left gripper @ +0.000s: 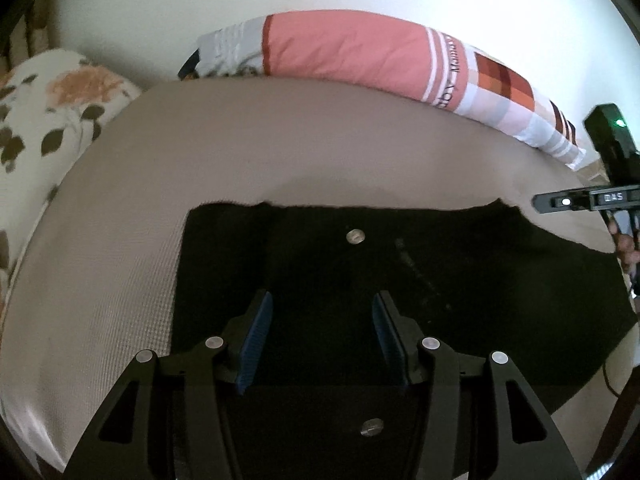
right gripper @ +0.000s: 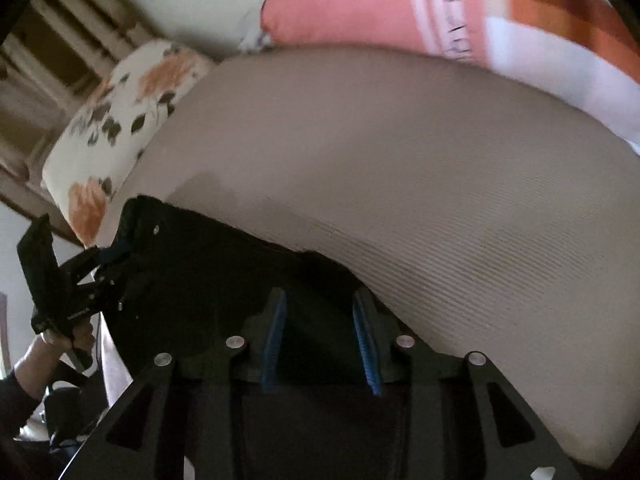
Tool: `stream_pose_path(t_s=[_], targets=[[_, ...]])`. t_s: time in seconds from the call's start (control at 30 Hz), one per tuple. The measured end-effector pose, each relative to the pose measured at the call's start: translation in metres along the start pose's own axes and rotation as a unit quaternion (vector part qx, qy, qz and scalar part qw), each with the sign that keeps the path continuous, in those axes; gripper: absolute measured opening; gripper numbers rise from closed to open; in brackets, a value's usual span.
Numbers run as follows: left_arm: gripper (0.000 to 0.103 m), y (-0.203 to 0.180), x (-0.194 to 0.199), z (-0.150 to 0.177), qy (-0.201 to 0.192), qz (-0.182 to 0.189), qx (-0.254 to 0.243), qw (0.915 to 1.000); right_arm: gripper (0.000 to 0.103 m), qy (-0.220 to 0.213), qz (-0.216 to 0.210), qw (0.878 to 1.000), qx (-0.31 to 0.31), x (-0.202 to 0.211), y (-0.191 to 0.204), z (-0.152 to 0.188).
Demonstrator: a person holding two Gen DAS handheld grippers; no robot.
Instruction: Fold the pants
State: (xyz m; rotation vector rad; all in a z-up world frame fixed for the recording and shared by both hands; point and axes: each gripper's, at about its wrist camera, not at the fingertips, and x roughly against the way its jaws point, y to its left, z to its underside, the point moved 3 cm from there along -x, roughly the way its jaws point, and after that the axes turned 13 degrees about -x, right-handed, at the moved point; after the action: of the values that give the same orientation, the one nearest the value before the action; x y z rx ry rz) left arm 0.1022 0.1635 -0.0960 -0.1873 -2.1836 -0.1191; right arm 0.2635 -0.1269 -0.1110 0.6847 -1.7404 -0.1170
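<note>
- Your left gripper (left gripper: 322,312) hangs over the pants (left gripper: 400,280), jaws wide, blue pads (left gripper: 256,340) well apart with only dark cloth showing between them; nothing is pinched.
- Your right gripper (right gripper: 320,312) also stands with jaws wide, pads (right gripper: 276,336) apart, over the pants (right gripper: 208,280). You cannot tell from this view whether the tips touch the cloth.
- The pants lie flat on the mattress (left gripper: 280,152), filling the left view from centre toward 3 o'clock. Their far edge runs roughly level across the middle, and a metal button (left gripper: 355,236) sits at 12 o'clock from the left jaws.
- In the right view the pants spread from the jaws toward 9 o'clock, where your left gripper (right gripper: 100,264) meets their edge.
- In the left view your right gripper's body (left gripper: 612,168) shows at 3 o'clock, beside the pants' far corner.
- A pink pillow (left gripper: 352,48) lies along the mattress's far side at 12 o'clock.
- A floral pillow (left gripper: 52,112) sits at 10 o'clock.
</note>
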Motion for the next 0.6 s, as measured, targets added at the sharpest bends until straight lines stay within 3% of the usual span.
stream_pose_path(t_s=[0.13,0.17,0.2,0.33,0.53,0.6], targets=[[0.053,0.009,-0.003,0.005,-0.003,0.018,0.016,0.9997,0.035,0.041,-0.002,0.999,0.019,-0.029,0.01,-0.004],[0.053,0.01,-0.003,0.005,-0.004,0.018,0.014,0.9997,0.03,0.045,-0.007,0.999,0.02,-0.033,0.012,-0.004],[0.053,0.01,-0.003,0.005,-0.004,0.019,0.01,0.9998,0.01,0.045,-0.011,0.999,0.024,-0.035,0.015,-0.005],[0.053,0.013,-0.005,0.005,-0.006,0.027,0.006,0.9996,0.007,-0.004,0.007,1.0,0.016,-0.026,0.013,-0.016],[0.053,0.015,-0.008,0.007,-0.007,0.032,-0.003,0.9995,0.008,-0.016,0.021,1.0,0.004,-0.044,0.008,-0.018],[0.053,0.015,-0.01,0.008,-0.007,0.032,-0.002,0.9995,0.013,-0.021,0.026,0.999,0.002,-0.042,0.009,-0.017]])
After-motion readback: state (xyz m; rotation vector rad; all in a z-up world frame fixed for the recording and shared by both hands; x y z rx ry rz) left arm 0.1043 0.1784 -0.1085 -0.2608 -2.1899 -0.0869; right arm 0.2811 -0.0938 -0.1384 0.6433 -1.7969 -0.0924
